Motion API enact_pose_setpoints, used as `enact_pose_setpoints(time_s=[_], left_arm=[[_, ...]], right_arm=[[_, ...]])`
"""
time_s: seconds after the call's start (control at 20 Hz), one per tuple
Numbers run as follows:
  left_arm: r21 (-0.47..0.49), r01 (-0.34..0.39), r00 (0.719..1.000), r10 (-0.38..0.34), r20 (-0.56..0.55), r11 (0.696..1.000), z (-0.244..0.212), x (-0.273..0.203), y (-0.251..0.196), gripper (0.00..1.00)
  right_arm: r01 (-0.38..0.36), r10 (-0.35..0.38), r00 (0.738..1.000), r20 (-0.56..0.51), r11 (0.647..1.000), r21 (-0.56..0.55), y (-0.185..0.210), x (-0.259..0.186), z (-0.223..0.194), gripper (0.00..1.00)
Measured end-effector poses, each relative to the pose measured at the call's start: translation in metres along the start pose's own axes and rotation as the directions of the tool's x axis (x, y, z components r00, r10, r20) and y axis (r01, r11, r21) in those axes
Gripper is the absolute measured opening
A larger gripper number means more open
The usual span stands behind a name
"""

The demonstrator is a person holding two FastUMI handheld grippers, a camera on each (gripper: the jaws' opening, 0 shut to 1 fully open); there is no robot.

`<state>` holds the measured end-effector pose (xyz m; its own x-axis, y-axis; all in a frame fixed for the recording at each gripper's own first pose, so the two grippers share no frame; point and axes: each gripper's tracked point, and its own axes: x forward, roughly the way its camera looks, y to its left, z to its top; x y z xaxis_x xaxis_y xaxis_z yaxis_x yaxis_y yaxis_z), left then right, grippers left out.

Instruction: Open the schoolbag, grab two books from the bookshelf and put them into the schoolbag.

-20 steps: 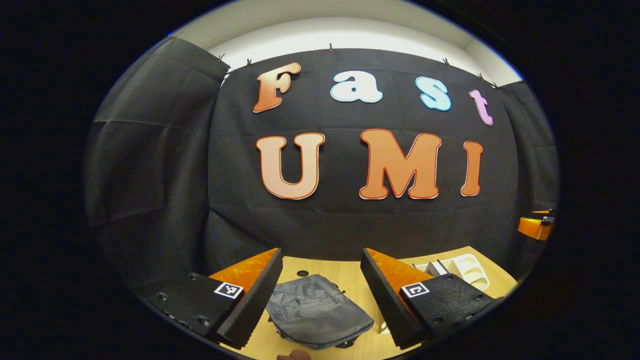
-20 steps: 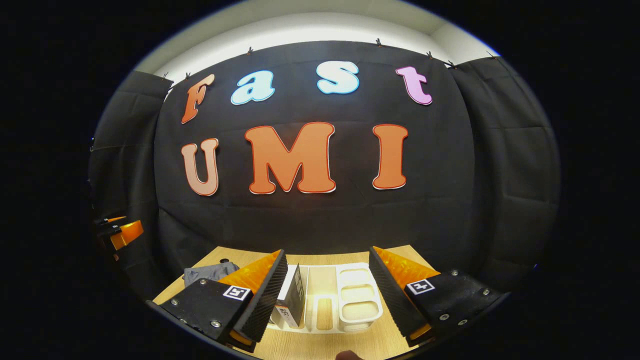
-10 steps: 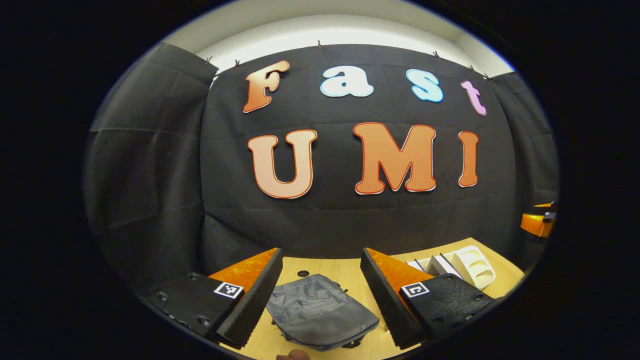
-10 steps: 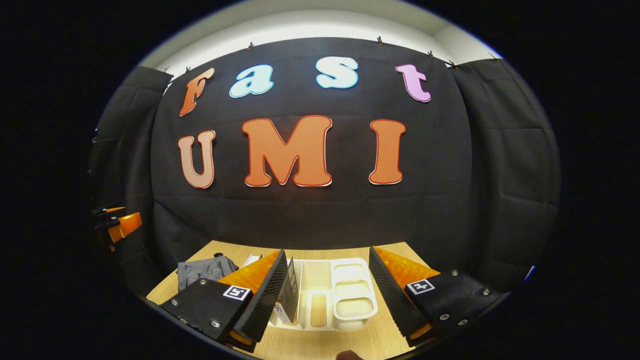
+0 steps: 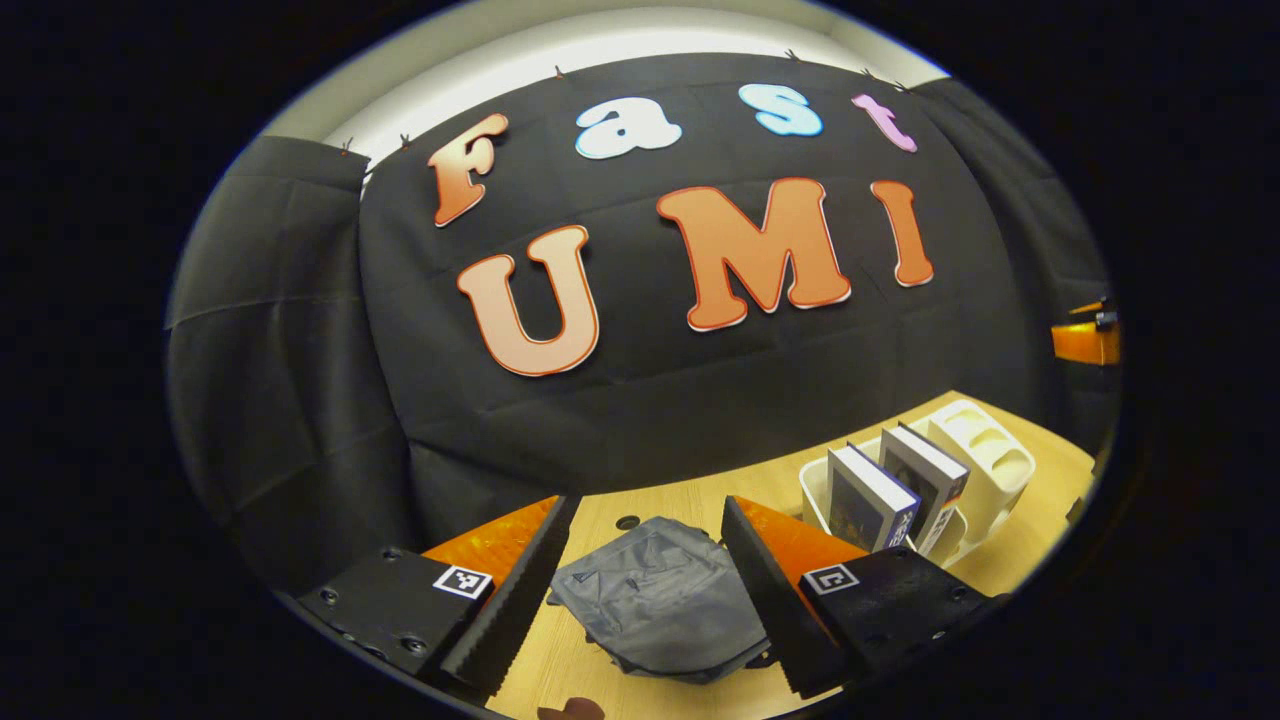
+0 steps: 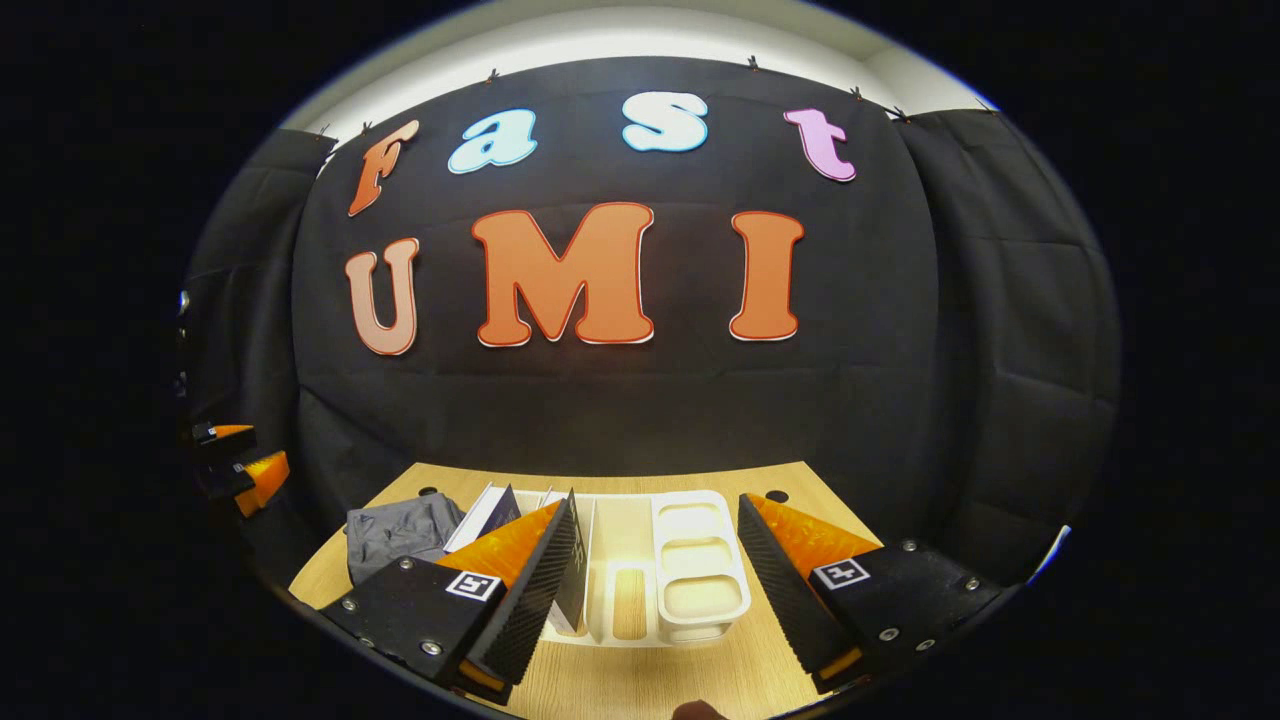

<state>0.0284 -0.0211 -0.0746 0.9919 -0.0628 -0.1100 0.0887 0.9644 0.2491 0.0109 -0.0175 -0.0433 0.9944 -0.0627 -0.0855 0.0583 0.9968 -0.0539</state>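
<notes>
A grey schoolbag point(image 5: 660, 605) lies flat on the wooden table, and my left gripper point(image 5: 640, 590) hovers open above it with nothing between its fingers. To its right stands a white bookshelf rack point(image 5: 985, 470) holding two upright books point(image 5: 868, 497) point(image 5: 925, 480). In the right gripper view the same rack point(image 6: 690, 570) sits straight ahead, and my right gripper point(image 6: 655, 590) is open above its near end. The books point(image 6: 495, 512) are partly hidden behind its left finger point(image 6: 530, 590). The schoolbag point(image 6: 400, 530) lies at the left.
The light wooden table point(image 6: 640, 680) ends at the black cloth wall close behind bag and rack. Small round holes point(image 5: 627, 522) point(image 6: 773, 496) mark the table's back edge. The other gripper point(image 6: 240, 465) shows at the far left of the right gripper view.
The left gripper view has tilted and swung, bringing the rack and both books further into sight. Both cameras show more tabletop than before. Both grippers stay open.
</notes>
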Motion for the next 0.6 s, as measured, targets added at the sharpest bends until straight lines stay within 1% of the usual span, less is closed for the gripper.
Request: enact_pose_setpoints(time_s=[0.35, 0.6], left_arm=[[0.107, 0.108, 0.989, -0.096, -0.114, 0.988, -0.064, 0.005, -0.032, 0.97], [0.161, 0.155, 0.973, -0.122, -0.198, 0.975, -0.114, 0.015, -0.045, 0.98]], right_arm=[[0.011, -0.012, 0.998, -0.056, 1.000, -0.010, -0.001, 0.004, -0.021, 0.98], [0.023, -0.024, 0.994, -0.104, 1.000, -0.014, -0.005, 0.007, -0.037, 0.97]])
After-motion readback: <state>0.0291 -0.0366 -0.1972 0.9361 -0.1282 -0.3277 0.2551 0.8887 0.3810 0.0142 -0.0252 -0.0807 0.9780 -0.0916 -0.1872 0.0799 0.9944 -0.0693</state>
